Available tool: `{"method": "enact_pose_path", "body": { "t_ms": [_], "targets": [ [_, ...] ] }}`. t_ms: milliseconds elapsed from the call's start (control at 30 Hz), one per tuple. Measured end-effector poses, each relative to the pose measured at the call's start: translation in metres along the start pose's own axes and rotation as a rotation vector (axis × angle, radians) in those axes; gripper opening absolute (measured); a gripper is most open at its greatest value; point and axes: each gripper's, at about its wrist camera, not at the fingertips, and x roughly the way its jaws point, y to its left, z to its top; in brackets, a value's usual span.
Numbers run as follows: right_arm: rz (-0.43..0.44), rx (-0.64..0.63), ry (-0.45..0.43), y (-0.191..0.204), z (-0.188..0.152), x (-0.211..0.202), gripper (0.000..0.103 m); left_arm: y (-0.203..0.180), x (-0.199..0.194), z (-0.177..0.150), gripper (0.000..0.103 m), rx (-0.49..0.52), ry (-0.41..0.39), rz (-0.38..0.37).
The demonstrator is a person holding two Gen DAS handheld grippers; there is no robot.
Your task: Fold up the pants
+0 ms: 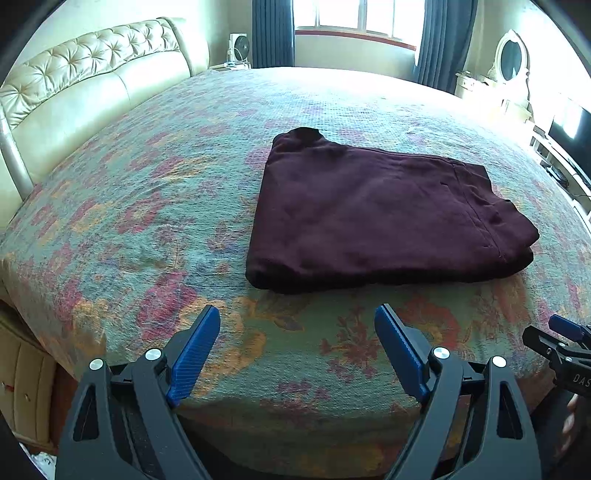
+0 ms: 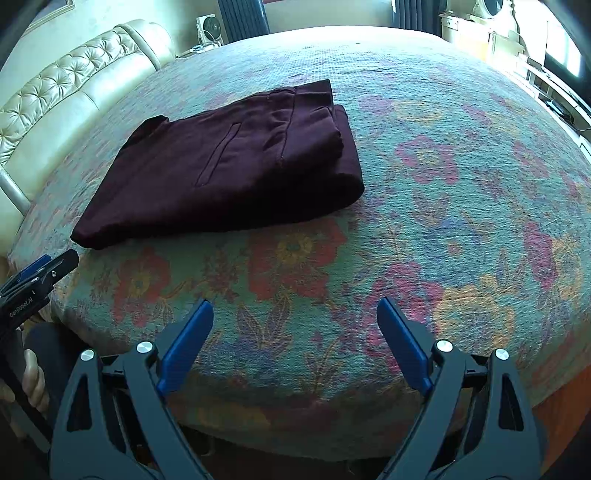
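Observation:
Dark maroon pants [image 1: 373,214] lie folded into a flat rectangle on the floral bedspread [image 1: 155,206]; they also show in the right wrist view [image 2: 229,166], with a pocket slit on top. My left gripper [image 1: 297,314] is open and empty, held back near the bed's front edge, apart from the pants. My right gripper [image 2: 295,306] is open and empty, near the front edge and to the right of the pants. The right gripper's tip shows at the left wrist view's right edge [image 1: 565,332]. The left gripper's tip shows at the right wrist view's left edge [image 2: 40,273].
A cream tufted headboard [image 1: 88,74] runs along the left. A window with dark curtains [image 1: 354,22] and a small fan [image 1: 238,48] are at the far end. A dresser with an oval mirror [image 1: 511,61] and a TV [image 1: 570,129] stand at right.

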Motion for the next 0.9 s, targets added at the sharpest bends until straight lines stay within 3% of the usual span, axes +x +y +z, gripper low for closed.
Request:
{"method": "enact_pose_path", "body": {
  "t_ms": [900],
  "targets": [
    [0.006,-0.012,0.024,0.0051,-0.0033,0.0048,0.09,0.0,0.0013,-0.0013,0.085,-0.005,0.012,0.016]
  ]
}}
